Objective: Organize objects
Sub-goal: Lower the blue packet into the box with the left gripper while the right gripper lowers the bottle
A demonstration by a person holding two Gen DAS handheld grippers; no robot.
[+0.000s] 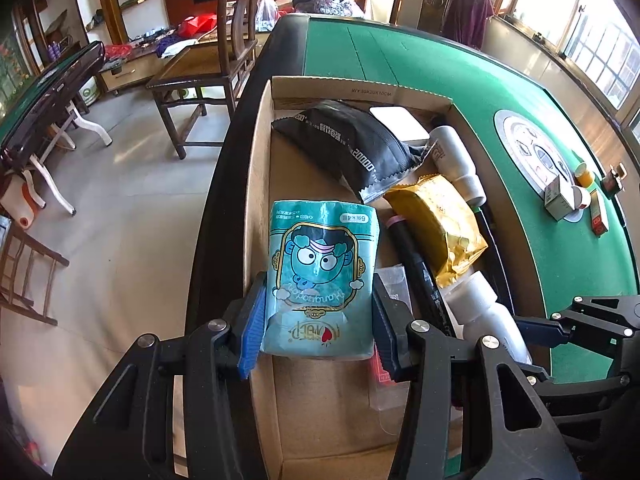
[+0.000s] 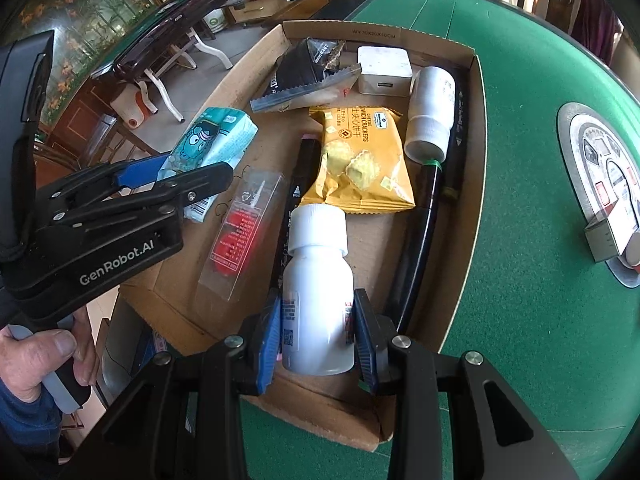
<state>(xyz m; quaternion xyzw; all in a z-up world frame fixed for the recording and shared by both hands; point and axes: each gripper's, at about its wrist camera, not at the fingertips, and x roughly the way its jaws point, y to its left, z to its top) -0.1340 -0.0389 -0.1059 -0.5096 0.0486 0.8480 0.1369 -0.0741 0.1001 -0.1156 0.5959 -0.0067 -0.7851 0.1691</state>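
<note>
Teal is the colour catching the eye: the left gripper [image 1: 318, 320] is clamping a teal tissue pack [image 1: 322, 276] between its blue pads, holding it above the left side of the cardboard box [image 1: 256, 184]. Over on the other side, the right gripper [image 2: 316, 332] is squeezing a white bottle [image 2: 316, 292] by its body, cap pointing away, low over the near end of the same box. Plenty is already lying inside: a black pouch [image 2: 304, 68], a white charger block [image 2: 384, 70], a yellow cracker bag [image 2: 360, 156], a second white bottle [image 2: 432, 108], black markers [image 2: 296, 208] and a clear packet with red print [image 2: 240, 232]. Out on the green felt table [image 2: 520, 200], a few small boxes [image 1: 560, 200] are sitting by the centre panel, so I'd judge the sorting well along but not finished, with both held items wanting a spot.
</note>
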